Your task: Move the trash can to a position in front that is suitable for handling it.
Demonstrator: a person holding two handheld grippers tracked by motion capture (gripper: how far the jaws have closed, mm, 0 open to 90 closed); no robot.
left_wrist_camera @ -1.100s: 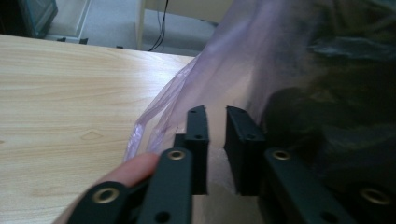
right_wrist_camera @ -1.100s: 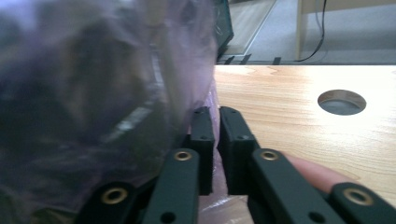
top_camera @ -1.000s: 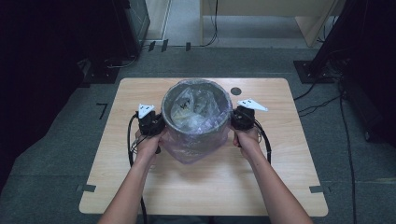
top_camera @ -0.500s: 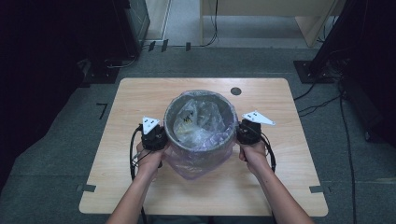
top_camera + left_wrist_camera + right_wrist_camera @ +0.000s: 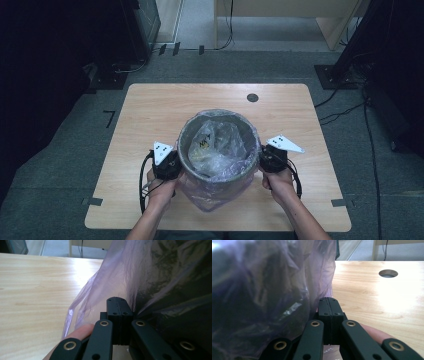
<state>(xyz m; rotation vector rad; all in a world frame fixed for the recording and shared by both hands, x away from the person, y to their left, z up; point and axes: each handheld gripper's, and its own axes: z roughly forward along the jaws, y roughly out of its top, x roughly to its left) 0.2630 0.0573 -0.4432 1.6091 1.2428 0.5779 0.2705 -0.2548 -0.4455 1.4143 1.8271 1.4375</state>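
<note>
A grey bin [image 5: 218, 150] lined with a translucent purple bag [image 5: 215, 192] stood near the front edge of the wooden surface [image 5: 150, 115], the bag's loose plastic draped down its outside. The left gripper [image 5: 167, 165] sat at the bin's nine o'clock and the right gripper [image 5: 272, 159] at its three o'clock, each pressed against the plastic. In the left gripper view the jaws were clenched together with the film [image 5: 105, 290] seemingly caught between them; the right gripper view showed the same, jaws closed tight at the bag's edge [image 5: 322, 287].

The risk, as I judged it, lay in the thin film: with only a small pinch of plastic held on each side, an uneven pull could tear the bag or let it slip from one gripper. Pulling harder on one side might also tip the bin toward six o'clock, where little surface remained.
</note>
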